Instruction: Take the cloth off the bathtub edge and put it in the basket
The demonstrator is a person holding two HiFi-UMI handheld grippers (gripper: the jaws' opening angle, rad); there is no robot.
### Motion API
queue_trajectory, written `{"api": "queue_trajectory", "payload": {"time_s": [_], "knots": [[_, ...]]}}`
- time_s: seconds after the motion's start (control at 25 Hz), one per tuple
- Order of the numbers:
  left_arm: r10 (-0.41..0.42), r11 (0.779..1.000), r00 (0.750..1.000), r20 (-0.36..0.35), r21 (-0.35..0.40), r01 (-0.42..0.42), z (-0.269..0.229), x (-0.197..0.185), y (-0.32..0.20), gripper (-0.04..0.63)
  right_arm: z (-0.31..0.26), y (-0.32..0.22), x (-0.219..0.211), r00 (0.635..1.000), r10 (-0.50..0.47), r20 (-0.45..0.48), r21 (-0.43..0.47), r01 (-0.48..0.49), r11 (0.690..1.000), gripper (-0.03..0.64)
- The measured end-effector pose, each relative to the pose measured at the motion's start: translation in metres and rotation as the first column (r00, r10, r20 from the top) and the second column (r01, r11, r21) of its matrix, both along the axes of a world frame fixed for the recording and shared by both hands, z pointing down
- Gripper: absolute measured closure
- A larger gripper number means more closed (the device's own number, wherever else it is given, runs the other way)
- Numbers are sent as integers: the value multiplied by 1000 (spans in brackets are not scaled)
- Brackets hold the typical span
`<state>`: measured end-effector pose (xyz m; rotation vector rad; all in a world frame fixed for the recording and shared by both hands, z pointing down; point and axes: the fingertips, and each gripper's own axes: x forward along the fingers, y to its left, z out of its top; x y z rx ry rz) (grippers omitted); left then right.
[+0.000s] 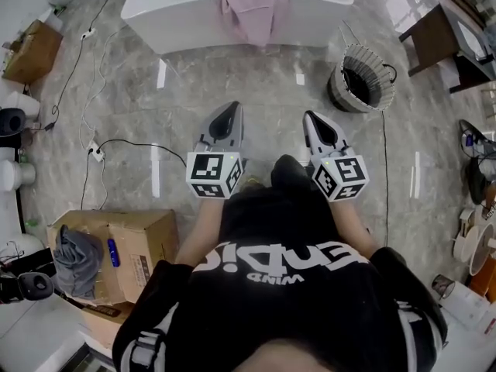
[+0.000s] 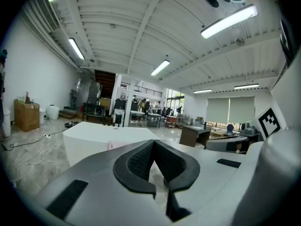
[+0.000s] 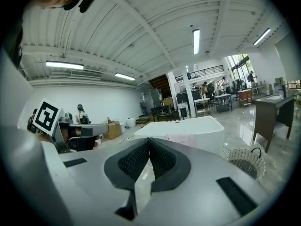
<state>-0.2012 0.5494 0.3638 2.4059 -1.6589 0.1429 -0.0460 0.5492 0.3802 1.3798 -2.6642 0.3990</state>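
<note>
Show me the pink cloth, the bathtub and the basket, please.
pink cloth [image 1: 252, 18]: head view, middle of the draped fabric.
bathtub [image 1: 178, 14]: head view, bare white side left of the cloth.
basket [image 1: 385, 91]: head view, woven rim.

Pink cloth [image 1: 254, 15] draped over white tub [image 1: 186, 6] edge; wicker basket [image 1: 362, 78] on floor nr tub.

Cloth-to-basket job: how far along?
Done: nothing; the pink cloth hangs on the bathtub edge. In hand: nothing; left gripper and right gripper are shut, empty, short of it. Left: grab the pink cloth, drop it in the basket.
</note>
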Motion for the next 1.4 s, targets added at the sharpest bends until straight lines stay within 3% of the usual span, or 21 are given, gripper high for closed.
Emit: {"api": "queue_trajectory", "payload": {"time_s": [0.32, 0.76, 1.12, 1.4], "knots": [[7, 1000, 1000, -5, -4, -7, 7, -5, -48, 583, 5, -49, -3, 1000, 10, 6, -4, -10, 1000, 603], [-6, 1000, 1000, 14, -8, 6, 4, -22, -189, 583, -1, -204, -15, 1000, 12, 28, 7, -12, 1000, 603], [-40, 999, 999, 6, -12, 40, -10, -3, -306, 583, -13, -329, -10, 997, -58, 41, 2, 58, 998, 603], [-93, 996, 995, -29, 7, 93, -21, -8, -365, 583, -14, -391, -18, 991, -126, 35, 4, 126, 992, 603]]}}
